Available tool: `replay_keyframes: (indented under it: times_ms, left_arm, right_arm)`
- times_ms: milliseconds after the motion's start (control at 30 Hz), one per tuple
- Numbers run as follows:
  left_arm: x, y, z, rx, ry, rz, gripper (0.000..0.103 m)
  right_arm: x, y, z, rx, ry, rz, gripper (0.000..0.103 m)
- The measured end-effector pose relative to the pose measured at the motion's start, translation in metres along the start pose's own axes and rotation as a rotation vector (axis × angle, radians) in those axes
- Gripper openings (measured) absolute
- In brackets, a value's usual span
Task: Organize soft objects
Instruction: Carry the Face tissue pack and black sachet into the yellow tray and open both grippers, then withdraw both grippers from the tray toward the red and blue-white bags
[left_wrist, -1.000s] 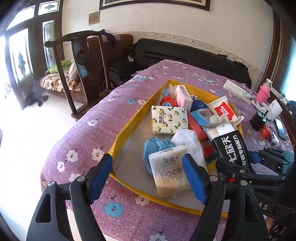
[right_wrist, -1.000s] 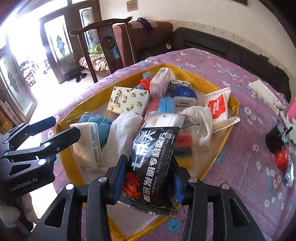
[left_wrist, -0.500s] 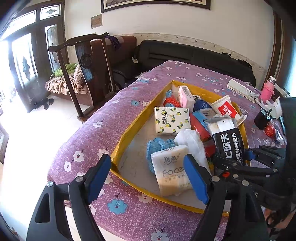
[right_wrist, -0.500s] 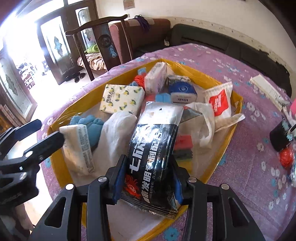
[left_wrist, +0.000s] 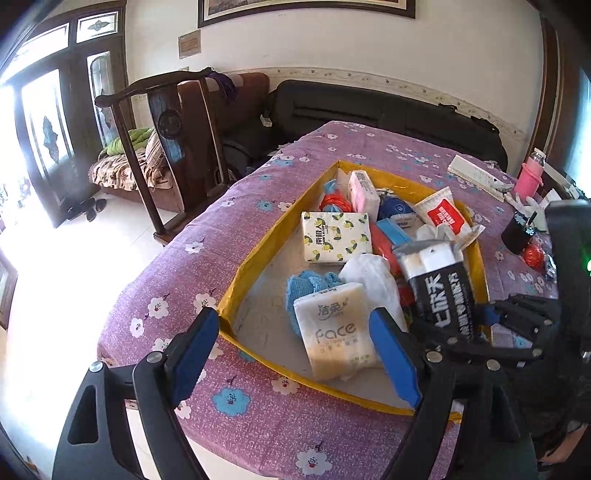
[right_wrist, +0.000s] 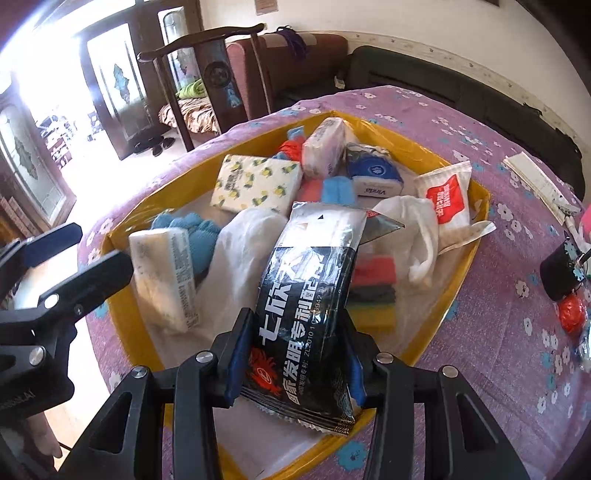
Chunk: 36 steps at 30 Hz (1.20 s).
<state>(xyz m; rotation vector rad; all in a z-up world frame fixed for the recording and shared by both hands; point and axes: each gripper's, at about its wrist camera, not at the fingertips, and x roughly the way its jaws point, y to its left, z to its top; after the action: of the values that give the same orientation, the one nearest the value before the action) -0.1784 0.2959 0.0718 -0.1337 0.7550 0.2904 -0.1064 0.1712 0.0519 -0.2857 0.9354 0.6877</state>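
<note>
A yellow-rimmed tray (left_wrist: 258, 254) (right_wrist: 461, 266) on the purple flowered tablecloth holds soft goods. My right gripper (right_wrist: 295, 350) (left_wrist: 461, 325) is shut on a black foil packet (right_wrist: 306, 266) (left_wrist: 443, 295), held tilted over the tray's near right part. My left gripper (left_wrist: 295, 354) (right_wrist: 101, 245) hangs open over the tray's near corner, its pads touching nothing. Beyond it a white "Face" tissue pack (left_wrist: 336, 328) (right_wrist: 162, 273) lies on a blue cloth (left_wrist: 306, 284) (right_wrist: 195, 229). Farther in sit a lemon-print tissue pack (left_wrist: 334, 236) (right_wrist: 258, 181) and a white plastic bag (left_wrist: 373, 277).
More packs, coloured sponges (right_wrist: 373, 291) and a red-and-white pouch (right_wrist: 447, 195) fill the tray's far side. A black cup (right_wrist: 561, 269), a red ball (right_wrist: 570, 314) and a pink bottle (left_wrist: 530, 177) stand right of the tray. A wooden chair (left_wrist: 173, 147) stands left of the table.
The left jaws have spread slightly wider. The right gripper keeps its hold on the black packet, and neither gripper has shifted much.
</note>
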Motion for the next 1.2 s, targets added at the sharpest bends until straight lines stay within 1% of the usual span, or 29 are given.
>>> replay_keyframes:
  times_ms: [33,100,233,500,533,567,633,733,833,933,1000,1067,1133,1167,1200]
  left_arm:
    - [-0.002,0.0,-0.001,-0.002,-0.002,-0.002,0.083]
    - [-0.004,0.001,-0.002,-0.004,-0.004,-0.003,0.084]
    - [-0.011,0.002,-0.004,-0.011,-0.008,-0.004,0.086]
    - [-0.022,-0.005,-0.005,0.002,-0.02,-0.016,0.086]
    - [-0.024,-0.007,-0.006,0.008,-0.022,-0.018,0.086]
    - [-0.026,-0.009,-0.006,0.015,-0.024,-0.02,0.086]
    - [-0.029,-0.013,-0.007,0.027,-0.027,-0.023,0.086]
    - [-0.033,-0.019,-0.008,0.043,-0.029,-0.023,0.086]
    - [-0.039,-0.027,-0.01,0.061,-0.034,-0.025,0.086]
    - [-0.041,-0.034,-0.012,0.084,-0.045,-0.02,0.087]
    - [-0.034,-0.039,-0.01,0.106,-0.052,-0.004,0.087]
    - [-0.021,-0.042,-0.004,0.115,-0.034,0.013,0.087]
    - [-0.002,-0.044,0.011,0.084,-0.017,-0.027,0.087]
    - [0.003,-0.045,0.017,0.074,-0.02,-0.02,0.087]
    - [0.012,-0.049,0.027,0.068,-0.025,0.01,0.087]
  right_arm:
    - [0.0,0.001,-0.002,-0.004,0.002,-0.002,0.049]
    - [0.001,0.002,-0.008,-0.003,0.02,0.001,0.053]
    - [-0.003,0.005,-0.016,-0.031,0.008,-0.042,0.054]
    - [-0.019,0.002,-0.028,-0.041,-0.016,-0.042,0.056]
    - [-0.024,0.001,-0.029,-0.031,-0.028,-0.032,0.057]
    - [-0.027,0.0,-0.029,-0.02,-0.037,-0.022,0.061]
    - [-0.039,-0.005,-0.032,0.016,-0.074,0.004,0.066]
    - [-0.061,-0.017,-0.037,0.067,-0.129,0.018,0.069]
    - [-0.081,-0.036,-0.046,0.129,-0.177,0.002,0.073]
    - [-0.096,-0.061,-0.06,0.206,-0.206,-0.032,0.073]
    - [-0.103,-0.082,-0.071,0.263,-0.214,-0.061,0.073]
    - [-0.108,-0.099,-0.082,0.314,-0.215,-0.08,0.073]
    - [-0.112,-0.114,-0.091,0.358,-0.219,-0.088,0.073]
    - [-0.114,-0.12,-0.094,0.377,-0.222,-0.089,0.073]
    - [-0.116,-0.126,-0.098,0.396,-0.226,-0.09,0.073]
